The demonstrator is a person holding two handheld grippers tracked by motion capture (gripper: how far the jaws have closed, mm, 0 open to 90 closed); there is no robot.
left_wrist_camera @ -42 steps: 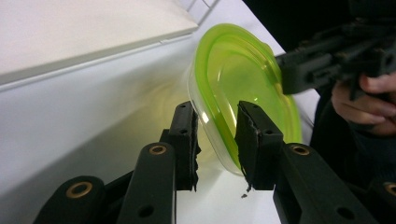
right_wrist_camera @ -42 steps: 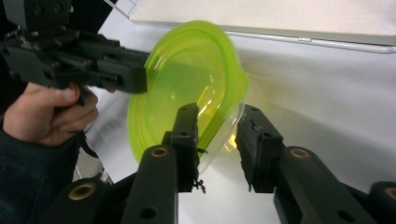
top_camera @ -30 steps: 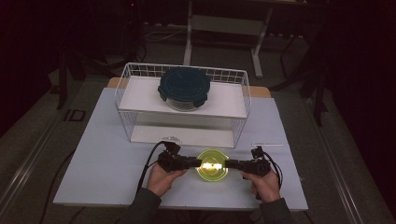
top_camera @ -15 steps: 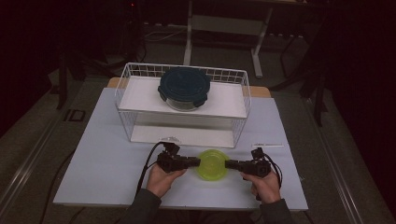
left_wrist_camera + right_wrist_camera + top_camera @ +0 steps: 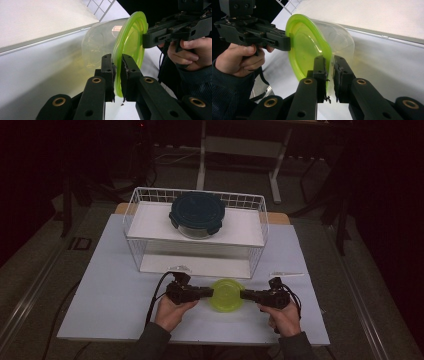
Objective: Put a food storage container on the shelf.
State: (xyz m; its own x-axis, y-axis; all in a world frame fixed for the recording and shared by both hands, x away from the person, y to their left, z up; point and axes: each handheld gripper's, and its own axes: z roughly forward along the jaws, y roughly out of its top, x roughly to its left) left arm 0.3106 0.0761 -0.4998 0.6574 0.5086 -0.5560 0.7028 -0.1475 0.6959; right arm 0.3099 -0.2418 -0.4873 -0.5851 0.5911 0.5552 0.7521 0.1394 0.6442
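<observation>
We are pinching the green lid's (image 5: 227, 294) rim on opposite sides with left fingers (image 5: 116, 75) and right fingers (image 5: 329, 76), container in front of the wire basket (image 5: 150, 215), keeping both grips level before lifting.

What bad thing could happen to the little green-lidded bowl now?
1. Both the left gripper and the right gripper, whose jaws have just been closing, pinch only the thin rim of the green lid. The lid might pop off, and the clear bowl could drop onto the table.
2. If the hands pull apart unevenly, the rim may slip from one gripper.
3. The wire basket stands close behind, so lifting carelessly could bump it.
</observation>
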